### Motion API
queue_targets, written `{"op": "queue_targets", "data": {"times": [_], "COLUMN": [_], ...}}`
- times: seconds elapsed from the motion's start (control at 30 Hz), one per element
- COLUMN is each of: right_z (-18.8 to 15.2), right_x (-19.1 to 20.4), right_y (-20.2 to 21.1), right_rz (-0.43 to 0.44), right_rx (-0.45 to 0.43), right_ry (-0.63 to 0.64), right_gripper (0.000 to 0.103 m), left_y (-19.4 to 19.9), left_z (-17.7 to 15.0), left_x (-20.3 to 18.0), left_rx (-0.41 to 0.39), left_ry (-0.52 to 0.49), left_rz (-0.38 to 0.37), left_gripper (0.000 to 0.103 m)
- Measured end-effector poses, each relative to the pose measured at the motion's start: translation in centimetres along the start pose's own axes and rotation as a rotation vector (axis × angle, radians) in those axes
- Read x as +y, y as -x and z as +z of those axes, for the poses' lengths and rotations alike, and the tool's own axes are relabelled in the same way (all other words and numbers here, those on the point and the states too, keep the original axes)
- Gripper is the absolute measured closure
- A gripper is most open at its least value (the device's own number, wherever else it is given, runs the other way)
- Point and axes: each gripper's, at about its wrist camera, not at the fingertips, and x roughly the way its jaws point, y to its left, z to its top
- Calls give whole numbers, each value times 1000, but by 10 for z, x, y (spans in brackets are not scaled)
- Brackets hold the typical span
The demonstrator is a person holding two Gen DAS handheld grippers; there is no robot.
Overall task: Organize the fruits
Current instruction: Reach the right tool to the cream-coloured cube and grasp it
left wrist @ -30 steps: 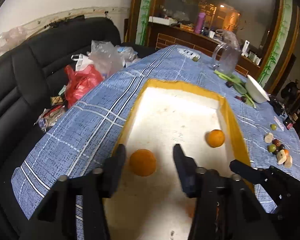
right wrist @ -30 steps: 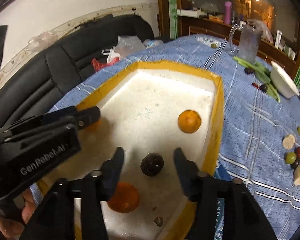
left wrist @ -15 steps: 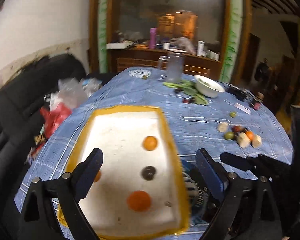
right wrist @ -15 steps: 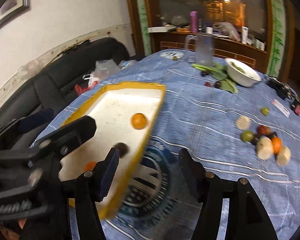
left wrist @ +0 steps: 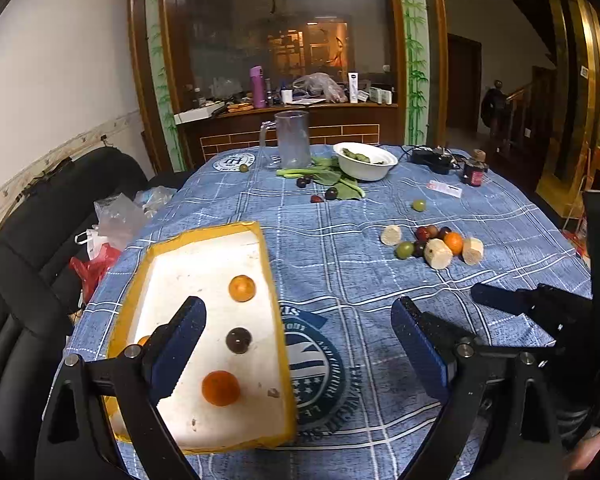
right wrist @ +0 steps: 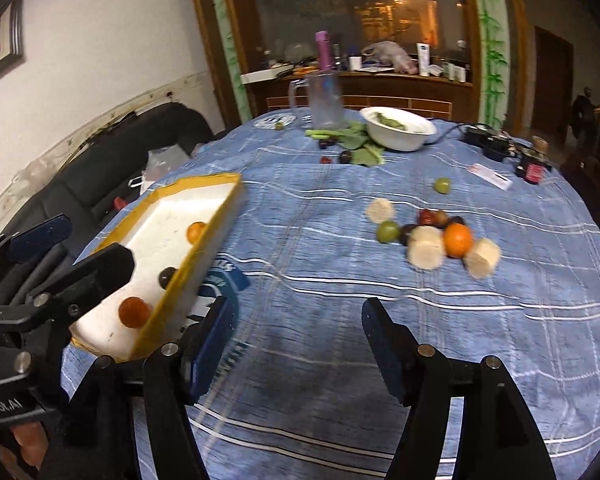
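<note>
A white foam tray with a yellow rim (left wrist: 265, 256) (right wrist: 204, 248) lies at the table's left. It holds two oranges (left wrist: 242, 288) (left wrist: 221, 388), a dark plum (left wrist: 238, 340) and a third orange (left wrist: 143, 340) partly hidden behind my left finger. A loose pile of fruit (left wrist: 432, 242) (right wrist: 436, 236) with an orange (right wrist: 457, 239), green and dark fruits and pale cut pieces lies on the blue cloth to the right. My left gripper (left wrist: 300, 344) is open and empty above the tray's right edge. My right gripper (right wrist: 298, 340) is open and empty over bare cloth.
At the far side stand a clear jug (left wrist: 292, 140), a white bowl (left wrist: 366, 160) with greens, leaves and small dark fruits (left wrist: 324, 194), a lone green fruit (left wrist: 419, 205), cables and a small jar (left wrist: 475, 168). A black sofa with plastic bags (left wrist: 112, 224) is on the left.
Both grippers have pulled back and up from inside the tray and swung right. The left gripper has opened wider. The fruit pile on the cloth has come into full view.
</note>
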Motion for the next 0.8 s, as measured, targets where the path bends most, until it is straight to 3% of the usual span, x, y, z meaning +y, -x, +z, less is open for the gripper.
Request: {"op": "queue_targets", "data": {"times": [0.17,0.43,0.8], "right_z": [-5,-8,25], "right_x": [-35,-112,-177], "right_y": [9,11,-40], "right_rz": [-47,-157,-175], "right_rx": [-7,18,49], "right_ry": [-47,-151,-257], "right_gripper": [32,32,32], "left_y": [-7,-46,-105], "left_z": [-2,-2,15], "left_x": [-4,12,-41], "left_rx": [37,136,230], "left_ry": [20,132,149], "left_rz": [-33,-45,-241], "left_gripper": [10,10,10]}}
